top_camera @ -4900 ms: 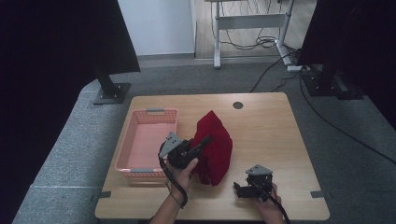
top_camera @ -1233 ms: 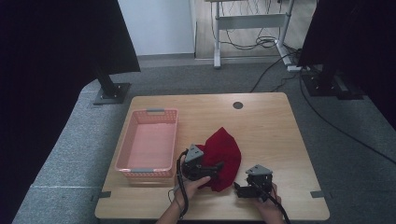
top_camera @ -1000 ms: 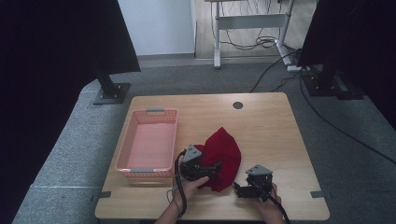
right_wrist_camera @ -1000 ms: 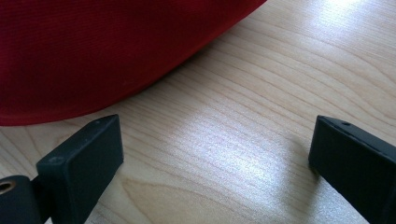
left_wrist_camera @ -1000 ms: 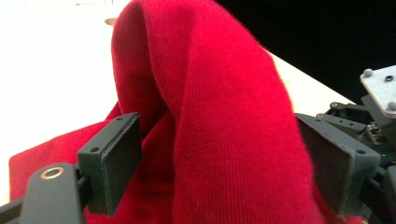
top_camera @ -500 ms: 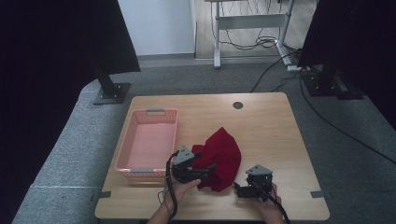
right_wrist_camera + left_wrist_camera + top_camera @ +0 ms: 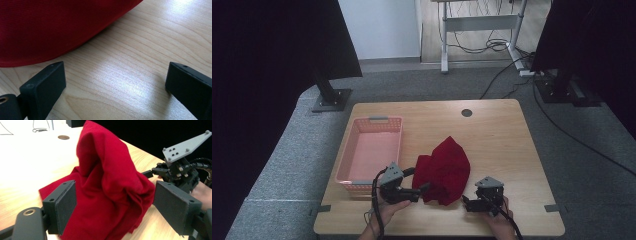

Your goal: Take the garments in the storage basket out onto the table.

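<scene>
The red cloth (image 7: 446, 169) lies bunched on the worktop (image 7: 502, 150), beside the pink basket (image 7: 372, 152). The left hand-held gripper (image 7: 112, 210) has jaws apart, straddling the heap; the right hand-held gripper (image 7: 113, 85) has jaws apart over bare wood. Risk (in my judgement): closing here takes several loose folds, so the cloth lifts lopsided or slips.

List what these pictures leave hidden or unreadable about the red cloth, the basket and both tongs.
- Red cloth: the kind of garment is unreadable; it lies bunched, its top cut by the left gripper view's upper edge.
- Table under the cloth: covered in the high view.
- Pink basket: its near end is partly hidden by the left tongs in the high view.
- Right tongs: open over bare wood; touching the table or hovering cannot be told.
</scene>
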### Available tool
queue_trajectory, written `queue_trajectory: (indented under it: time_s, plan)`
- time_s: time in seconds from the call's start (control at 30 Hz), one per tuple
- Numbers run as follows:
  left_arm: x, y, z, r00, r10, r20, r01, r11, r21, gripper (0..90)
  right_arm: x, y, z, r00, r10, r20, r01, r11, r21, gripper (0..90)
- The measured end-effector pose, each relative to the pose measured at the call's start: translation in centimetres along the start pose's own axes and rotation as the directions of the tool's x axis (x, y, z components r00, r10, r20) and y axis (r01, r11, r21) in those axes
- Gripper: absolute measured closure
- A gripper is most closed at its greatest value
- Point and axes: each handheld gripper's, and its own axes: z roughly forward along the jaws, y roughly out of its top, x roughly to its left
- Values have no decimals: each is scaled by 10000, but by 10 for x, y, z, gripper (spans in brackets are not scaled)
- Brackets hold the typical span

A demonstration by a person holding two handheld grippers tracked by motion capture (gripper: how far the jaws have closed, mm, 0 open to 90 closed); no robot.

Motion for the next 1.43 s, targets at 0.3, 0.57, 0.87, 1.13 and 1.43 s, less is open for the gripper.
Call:
queue_trajectory:
  time_s: [0.3,0.57,0.87,1.13,1.43]
  plan:
    - [13,-10,-37,9990,144,-424,-141,9999,83,193,0,0,0,10000,0,-1,0,10000,2,28]
    - [29,-26,-68,9954,-139,-947,153,9998,150,197,0,0,0,10000,5,3,-5,10000,-1,28]
    - [47,-50,-90,9870,-479,-1531,573,9967,571,196,0,0,0,10000,26,21,-26,10000,-1,28]
    - [56,-64,-97,9834,-902,-1577,997,9936,537,197,0,0,0,10000,34,28,-34,10000,1,28]
    - [57,-65,-94,9823,-1030,-1562,1115,9927,463,198,0,0,0,10000,49,37,-49,10000,3,28]
